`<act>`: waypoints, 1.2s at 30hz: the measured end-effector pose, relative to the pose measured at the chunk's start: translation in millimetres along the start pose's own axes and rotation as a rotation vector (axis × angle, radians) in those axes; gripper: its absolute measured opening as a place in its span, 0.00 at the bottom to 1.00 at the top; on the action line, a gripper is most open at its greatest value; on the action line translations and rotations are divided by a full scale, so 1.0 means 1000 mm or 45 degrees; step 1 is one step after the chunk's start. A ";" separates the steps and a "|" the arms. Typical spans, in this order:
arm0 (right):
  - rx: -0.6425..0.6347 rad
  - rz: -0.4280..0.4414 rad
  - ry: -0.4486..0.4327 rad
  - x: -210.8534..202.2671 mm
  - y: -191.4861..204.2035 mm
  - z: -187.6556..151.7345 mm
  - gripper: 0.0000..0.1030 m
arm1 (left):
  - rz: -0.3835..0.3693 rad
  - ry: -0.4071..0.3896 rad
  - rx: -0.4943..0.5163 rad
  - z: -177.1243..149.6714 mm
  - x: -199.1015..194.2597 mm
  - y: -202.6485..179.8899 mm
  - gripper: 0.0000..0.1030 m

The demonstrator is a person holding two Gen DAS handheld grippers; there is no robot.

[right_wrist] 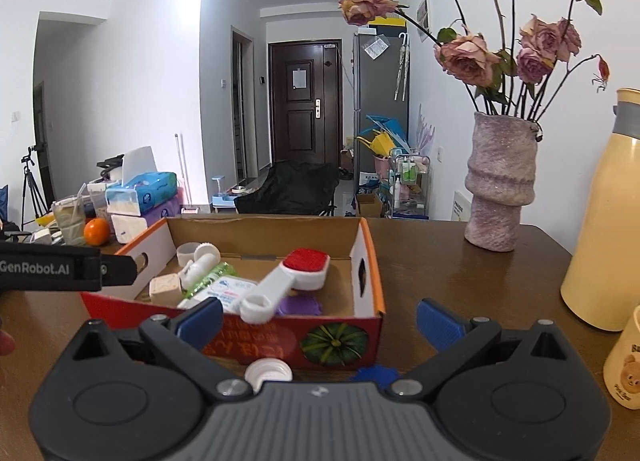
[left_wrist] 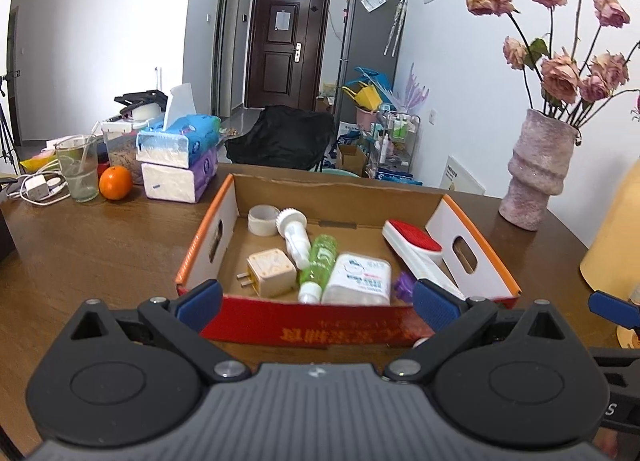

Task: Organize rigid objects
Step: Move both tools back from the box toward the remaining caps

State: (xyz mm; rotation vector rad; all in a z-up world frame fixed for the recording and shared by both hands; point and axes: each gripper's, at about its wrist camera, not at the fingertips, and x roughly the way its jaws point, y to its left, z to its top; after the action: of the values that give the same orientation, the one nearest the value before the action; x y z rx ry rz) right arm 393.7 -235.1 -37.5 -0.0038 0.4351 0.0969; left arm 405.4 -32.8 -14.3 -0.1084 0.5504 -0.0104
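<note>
Cardboard box point(left_wrist: 296, 327) sits at the centre of the left wrist view, directly beyond the left gripper point(left_wrist: 318, 303), whose blue-padded jaws stand wide apart with nothing between them. Inside it lie a roll of tape point(left_wrist: 262, 220), a white brush point(left_wrist: 295, 237), a beige plug adapter point(left_wrist: 271, 272), a green bottle point(left_wrist: 318, 265), a white container point(left_wrist: 358, 279) and a red-headed lint brush point(left_wrist: 416, 251). In the right wrist view the right gripper point(right_wrist: 320, 323) is likewise spread wide and empty, with the box just ahead at centre left and a white cap point(right_wrist: 268, 374) and a blue piece point(right_wrist: 374, 374) on the wooden table point(right_wrist: 440, 261) near its base. A vase of dried roses point(right_wrist: 498, 181) stands at upper right, with a dark door point(right_wrist: 306, 101) in the room behind.
</note>
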 end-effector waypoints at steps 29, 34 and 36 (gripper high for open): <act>-0.105 -0.002 0.179 0.005 -0.049 -0.047 0.99 | 0.006 0.145 0.005 -0.047 0.028 -0.016 1.00; -0.111 0.013 0.227 0.029 -0.049 -0.052 0.94 | 0.010 0.149 -0.009 -0.050 0.033 -0.011 1.00; -0.115 0.012 0.251 0.041 -0.049 -0.055 0.92 | 0.010 0.147 -0.007 -0.052 0.035 -0.012 1.00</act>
State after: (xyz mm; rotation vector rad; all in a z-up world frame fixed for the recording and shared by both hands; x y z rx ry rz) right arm 412.9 -281.5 -105.2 -0.1007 0.6277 0.1259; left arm 408.1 -50.8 -75.2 -0.1111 0.6663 -0.0075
